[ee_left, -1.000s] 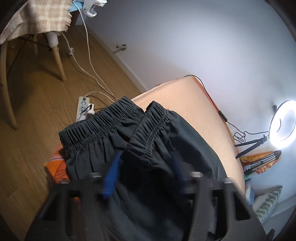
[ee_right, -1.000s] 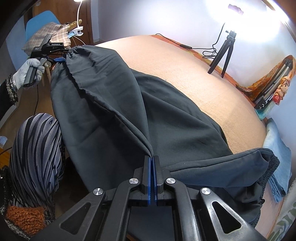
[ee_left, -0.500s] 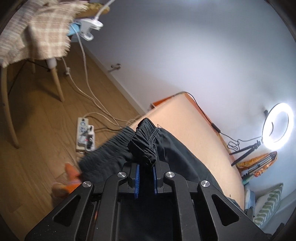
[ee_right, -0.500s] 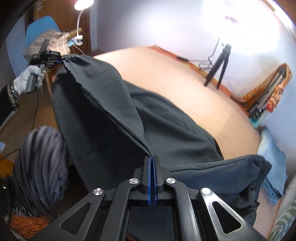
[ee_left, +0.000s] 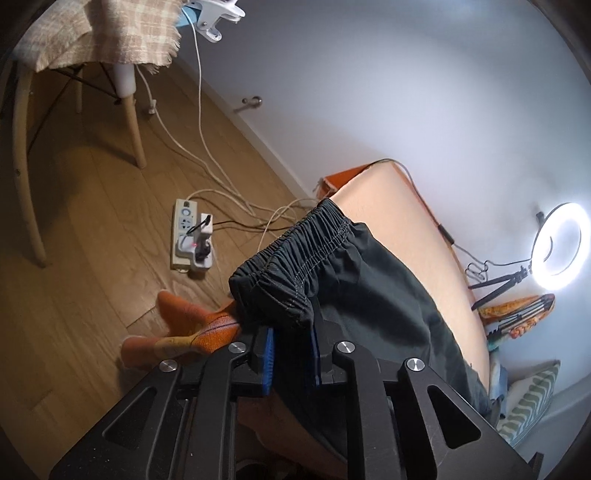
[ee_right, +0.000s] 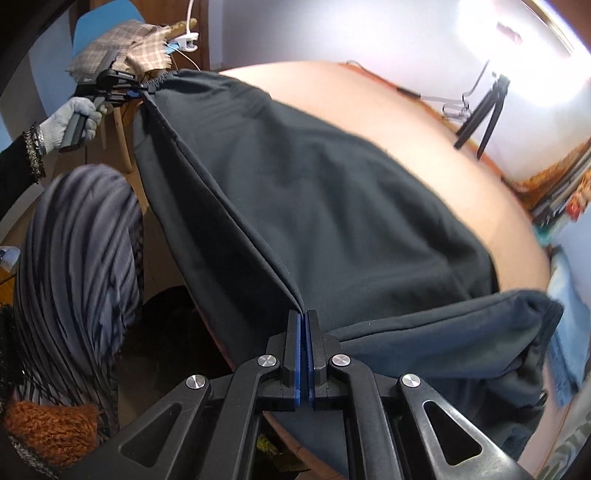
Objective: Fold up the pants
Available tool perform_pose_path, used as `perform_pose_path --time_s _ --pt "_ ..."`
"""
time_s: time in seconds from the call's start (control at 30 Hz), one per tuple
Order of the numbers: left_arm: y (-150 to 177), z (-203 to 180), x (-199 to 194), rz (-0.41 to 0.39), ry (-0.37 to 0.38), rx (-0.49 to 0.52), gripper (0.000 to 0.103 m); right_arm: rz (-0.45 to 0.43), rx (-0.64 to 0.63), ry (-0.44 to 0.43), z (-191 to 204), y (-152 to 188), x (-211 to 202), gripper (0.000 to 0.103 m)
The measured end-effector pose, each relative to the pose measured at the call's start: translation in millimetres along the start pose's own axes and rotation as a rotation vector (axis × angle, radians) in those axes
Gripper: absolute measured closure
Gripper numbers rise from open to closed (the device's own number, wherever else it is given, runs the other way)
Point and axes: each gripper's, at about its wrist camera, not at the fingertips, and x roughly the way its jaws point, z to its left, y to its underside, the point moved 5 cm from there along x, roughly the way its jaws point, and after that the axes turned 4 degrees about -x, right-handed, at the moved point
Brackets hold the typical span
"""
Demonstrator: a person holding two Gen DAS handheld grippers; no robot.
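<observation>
Dark grey pants (ee_right: 332, 206) are stretched over the peach bed (ee_right: 424, 122) between my two grippers. My left gripper (ee_left: 291, 347) is shut on the bunched elastic waistband (ee_left: 306, 251), held near the bed's end. It also shows far off in the right wrist view (ee_right: 127, 90), held by a gloved hand. My right gripper (ee_right: 304, 325) is shut on a taut fold of the pants at the near bed edge. A pant leg (ee_right: 480, 317) drapes to the right of it.
A power strip (ee_left: 190, 240) with cables lies on the wooden floor. A chair with a plaid cloth (ee_left: 99, 33) stands at the left. A ring light on a tripod (ee_left: 557, 247) stands on the bed by the wall. The person's striped leg (ee_right: 77, 266) is beside the bed.
My left gripper closed on the waistband and lifted it clear of the bed end. The fabric between the grippers has pulled taut into a straight fold line.
</observation>
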Motion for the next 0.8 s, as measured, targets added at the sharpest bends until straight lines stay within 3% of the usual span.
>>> perform_pose_path --time_s 0.1,0.17,0.3,0.33,0.37,0.43,0.5,0.6,0.73,0.8 --pt "-2 -5 -13 -0.026 -0.085 0.051 0.074 0.013 0.024 -0.025 4 8 8 0.103" --pt "-2 -12 -24 -0.050 -0.120 0.076 0.073 0.009 0.061 -0.045 3 12 10 0.102" --pt "7 -43 -51 -0.089 -0.074 0.133 0.073 -0.060 0.172 -0.089 -6 17 -2 0.095" --pt "10 -53 -56 -0.096 -0.060 0.161 0.073 -0.084 0.205 -0.097 -11 18 -9 0.082" --pt "15 -69 -61 -0.097 -0.041 0.203 0.073 -0.110 0.238 -0.100 -15 19 -17 0.066" --pt "25 -104 -66 -0.087 0.016 0.268 0.066 -0.163 0.291 -0.095 -24 22 -33 0.064" --pt "35 -137 -66 -0.071 0.067 0.329 0.051 -0.200 0.344 -0.075 -33 29 -47 0.064" --pt "55 -191 -57 -0.021 0.154 0.439 0.047 -0.231 0.455 -0.024 -52 45 -64 0.062" --pt "89 -269 -25 0.120 0.284 0.545 0.043 -0.250 0.565 0.057 -67 68 -83 0.047" --pt "105 -297 -7 0.177 0.322 0.588 0.041 -0.251 0.613 0.094 -75 78 -91 0.045"
